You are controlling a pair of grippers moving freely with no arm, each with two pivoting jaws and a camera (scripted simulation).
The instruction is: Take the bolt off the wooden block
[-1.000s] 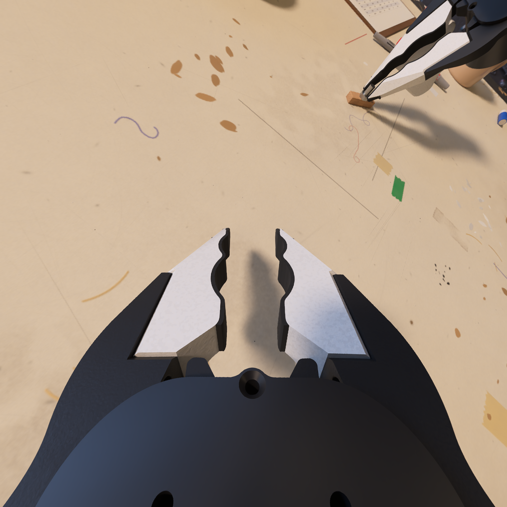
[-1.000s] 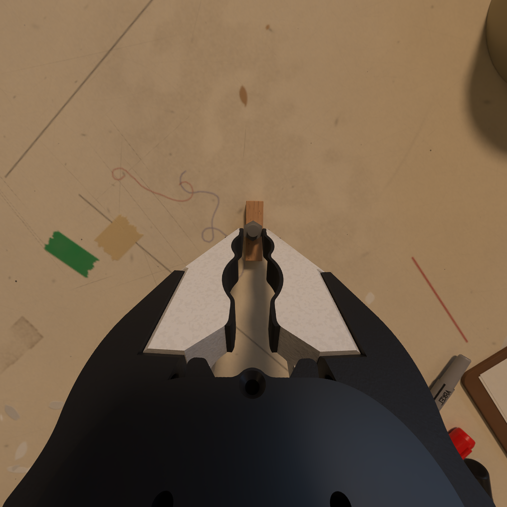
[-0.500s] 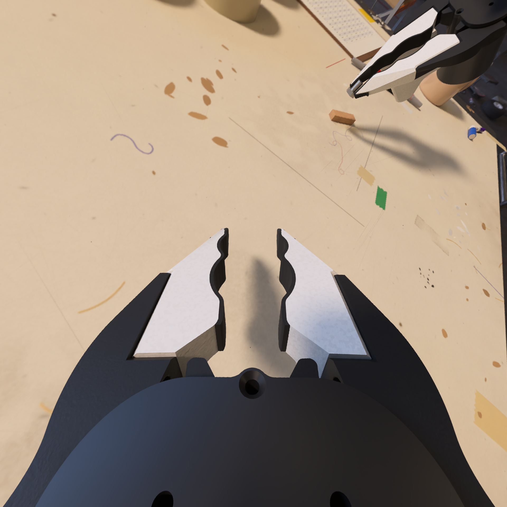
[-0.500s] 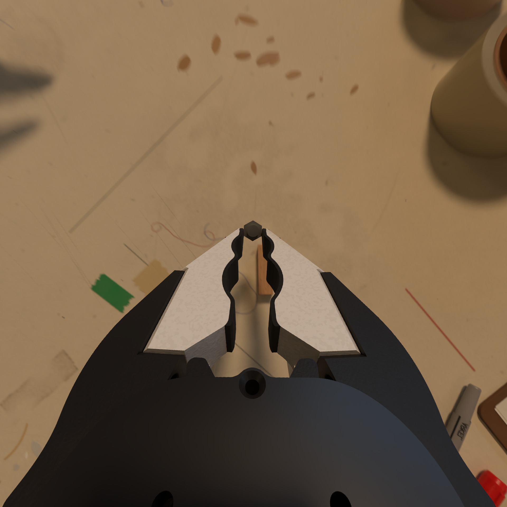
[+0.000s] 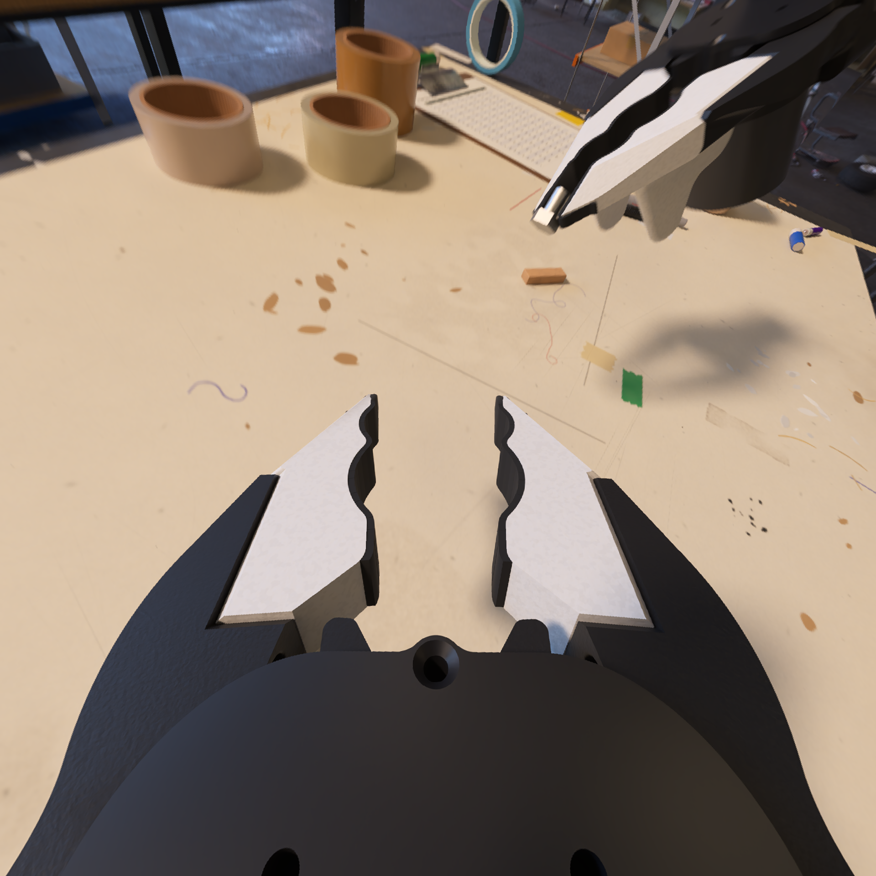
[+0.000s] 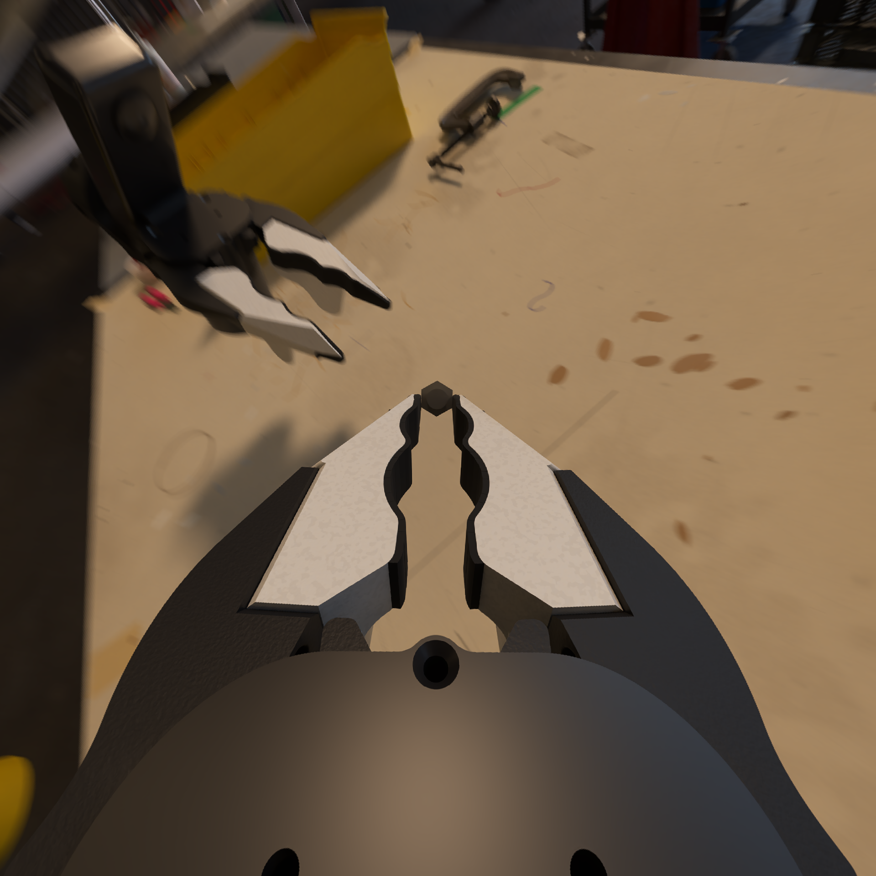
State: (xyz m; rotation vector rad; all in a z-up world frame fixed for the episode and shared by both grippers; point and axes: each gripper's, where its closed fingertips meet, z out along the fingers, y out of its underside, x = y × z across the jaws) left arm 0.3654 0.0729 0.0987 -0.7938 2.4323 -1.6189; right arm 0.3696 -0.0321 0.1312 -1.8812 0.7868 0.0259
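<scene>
One bolt (image 5: 549,210), held above the table (image 5: 142,332) at the tips of the right tool (image 5: 557,208), well clear of the one wooden block (image 5: 543,276) lying flat below it. Bolt's long axis runs in line w/ the tool fingers, hex head out front, pointing down-left twd the table in the left wrist view; in the right wrist view the head (image 6: 436,397) faces straight fwd. Left to right at the table's far side: 3 tape rolls (image 5: 199,130), a thin blue tape ring (image 5: 493,35), a white perforated board (image 5: 507,125). Left tool (image 5: 436,407) is spread wide, nothing btwn its fingers. Nearer the block, 1 green tape scrap (image 5: 632,387).
</scene>
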